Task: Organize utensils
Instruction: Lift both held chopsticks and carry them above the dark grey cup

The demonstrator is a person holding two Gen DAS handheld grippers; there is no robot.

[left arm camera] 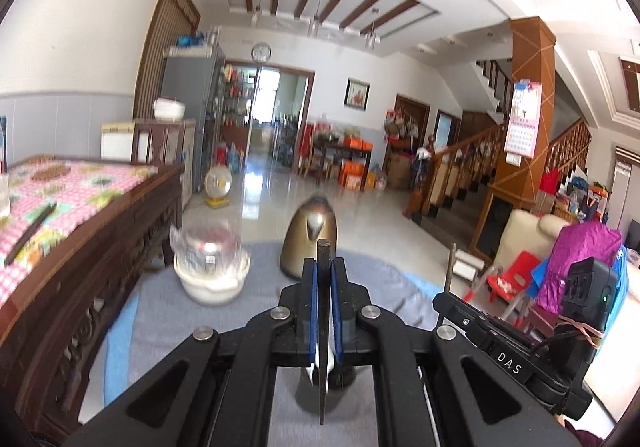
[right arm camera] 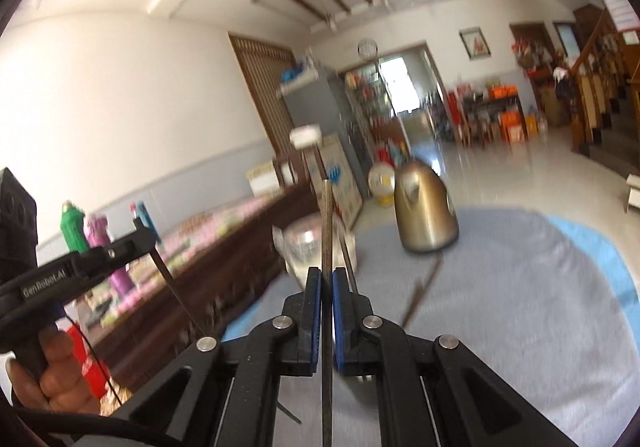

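Observation:
My left gripper (left arm camera: 324, 275) is shut on a dark chopstick (left arm camera: 323, 327) that stands upright between the blue pads, its lower end above a dark cup-like holder (left arm camera: 344, 379) on the grey cloth. My right gripper (right arm camera: 326, 279) is shut on another thin chopstick (right arm camera: 327, 227), also held upright. The right gripper shows at the right of the left wrist view (left arm camera: 520, 335) with its chopstick (left arm camera: 450, 271). The left gripper shows at the left of the right wrist view (right arm camera: 140, 233). Another chopstick (right arm camera: 420, 295) lies on the cloth.
A round table with grey-blue cloth (left arm camera: 224, 327) carries a gold kettle (left arm camera: 310, 239) and a white bowl with plastic-wrapped contents (left arm camera: 210, 271). A dark wooden table with pink checked cloth (left arm camera: 80, 187) stands left. Thermos bottles (right arm camera: 96, 247) stand there.

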